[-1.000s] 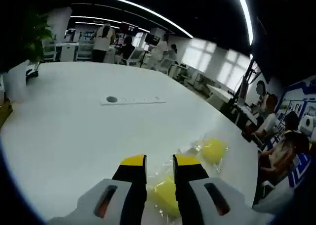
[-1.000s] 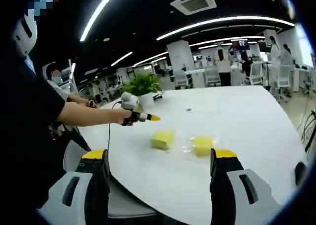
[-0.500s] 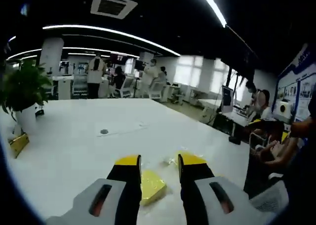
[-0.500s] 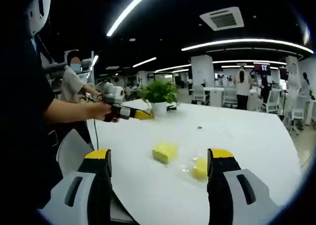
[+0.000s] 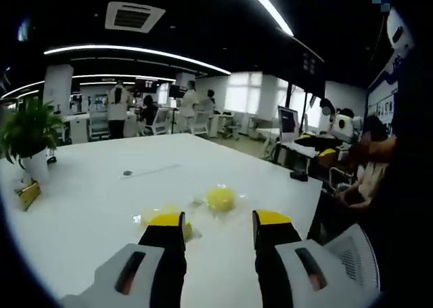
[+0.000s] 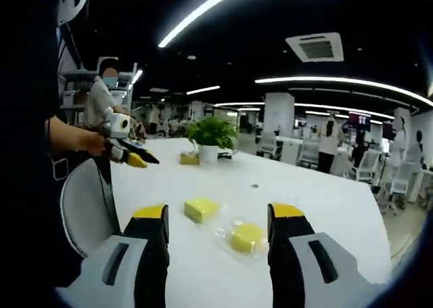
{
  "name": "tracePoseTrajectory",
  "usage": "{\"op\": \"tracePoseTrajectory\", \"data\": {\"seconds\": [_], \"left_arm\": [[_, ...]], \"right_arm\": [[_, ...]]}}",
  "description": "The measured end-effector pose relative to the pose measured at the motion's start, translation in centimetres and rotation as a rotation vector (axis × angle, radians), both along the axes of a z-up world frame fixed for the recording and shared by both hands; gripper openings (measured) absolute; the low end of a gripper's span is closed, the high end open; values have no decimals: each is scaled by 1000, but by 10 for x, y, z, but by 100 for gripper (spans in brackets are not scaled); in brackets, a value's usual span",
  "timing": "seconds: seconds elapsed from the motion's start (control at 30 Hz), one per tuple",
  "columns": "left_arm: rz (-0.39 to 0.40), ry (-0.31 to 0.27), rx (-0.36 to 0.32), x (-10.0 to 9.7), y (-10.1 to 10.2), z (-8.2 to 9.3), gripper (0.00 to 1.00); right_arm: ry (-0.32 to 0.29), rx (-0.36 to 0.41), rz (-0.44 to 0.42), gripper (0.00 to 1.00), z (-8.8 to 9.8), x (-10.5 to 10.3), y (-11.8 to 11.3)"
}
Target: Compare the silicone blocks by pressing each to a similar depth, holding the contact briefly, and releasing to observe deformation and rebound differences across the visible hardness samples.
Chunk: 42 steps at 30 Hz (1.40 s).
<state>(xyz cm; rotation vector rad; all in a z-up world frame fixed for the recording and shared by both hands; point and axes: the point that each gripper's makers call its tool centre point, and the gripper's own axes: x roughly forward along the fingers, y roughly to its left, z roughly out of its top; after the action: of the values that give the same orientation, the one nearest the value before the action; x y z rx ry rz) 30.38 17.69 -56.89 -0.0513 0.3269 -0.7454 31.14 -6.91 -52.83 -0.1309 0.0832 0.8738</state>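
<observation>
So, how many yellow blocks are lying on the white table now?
2. In the right gripper view, one block lies bare on the table, toward the plant; the other block sits on clear wrapping, nearer the right gripper. None seems hidden.

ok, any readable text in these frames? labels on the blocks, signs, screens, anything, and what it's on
None can be read.
Yellow silicone blocks: no label or marking visible.
Hanging screen far back in the right gripper view: lit, content too small and blurred.
Blue and white wall panel at the right of the left gripper view: graphics only, any lettering blurred.
Grippers: no print visible on the yellow-tipped jaws.
</observation>
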Motion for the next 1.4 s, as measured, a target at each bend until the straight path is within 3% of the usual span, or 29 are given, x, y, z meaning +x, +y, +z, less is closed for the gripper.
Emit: {"op": "tracePoseTrajectory", "data": {"seconds": [0.1,0.2,0.33,0.53,0.73,0.87,0.97,1.13,1.3,1.4], "left_arm": [[0,15,23,-13,1,-12,39],[-5,9,35,-22,2,-13,41],[35,-11,25,-23,13,-9,44],[36,-19,73,-28,15,-11,48],[84,-23,60,-36,22,-8,60],[108,19,58,-39,29,-16,64],[125,55,21,-37,31,-18,64],[115,78,42,-31,25,-25,62],[66,103,36,-20,8,-28,62],[38,112,17,-2,-9,-24,62]], "right_arm": [[24,44,5,58,-1,-4,-4],[53,-2,19,57,-13,-10,-7],[84,6,20,57,-20,-15,-11],[151,24,10,64,-29,-19,-13],[200,71,3,73,-33,-22,-13],[231,78,-6,75,-40,-22,-16],[245,89,-10,76,-42,-23,-16],[242,82,-14,74,-44,-21,-17],[249,55,-24,72,-48,-15,-23],[261,63,-36,70,-49,-11,-28]]}}
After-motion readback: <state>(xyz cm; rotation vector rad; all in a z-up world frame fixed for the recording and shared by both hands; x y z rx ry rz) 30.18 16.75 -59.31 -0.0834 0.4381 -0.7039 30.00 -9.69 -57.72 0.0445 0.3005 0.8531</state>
